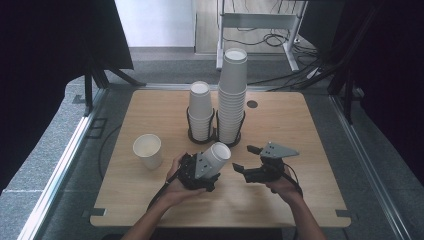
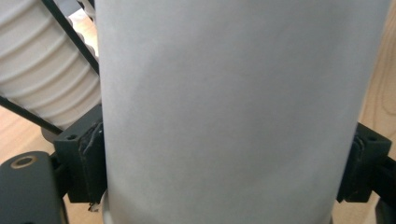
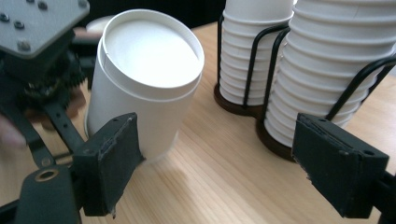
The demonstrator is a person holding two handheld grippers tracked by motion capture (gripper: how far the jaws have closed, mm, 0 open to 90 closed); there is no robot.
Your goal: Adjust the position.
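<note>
My left gripper (image 1: 202,172) is clamped on a white paper cup (image 1: 214,159), its 2 black pads pressed against opposite sides of the cup wall. In the left gripper view the white paper cup (image 2: 233,112) stands between those pads (image 2: 91,154), squeezed at its lower part. I hold it tipped over, closed bottom toward my right gripper (image 1: 250,160) and toward the black wire cup rack (image 1: 216,131), just in front of that rack and above the light wooden table (image 1: 300,130).

My right gripper has its jaws standing wide apart with nothing between them. It hangs in front of the rack too, a little to the right of the held cup and clear of it. In the right gripper view the tilted cup (image 3: 144,79) shows its recessed bottom disc, with the 2 pads (image 3: 109,163) well apart below it.

The rack carries 2 stacks of white paper cups turned bottom-up: a short stack (image 1: 200,111) in its left ring and a tall stack (image 1: 232,95) in its right ring. 1 more white paper cup (image 1: 148,150) stands upright, mouth up, on the table to the left of the rack and nearer to me, apart from both grippers.
</note>
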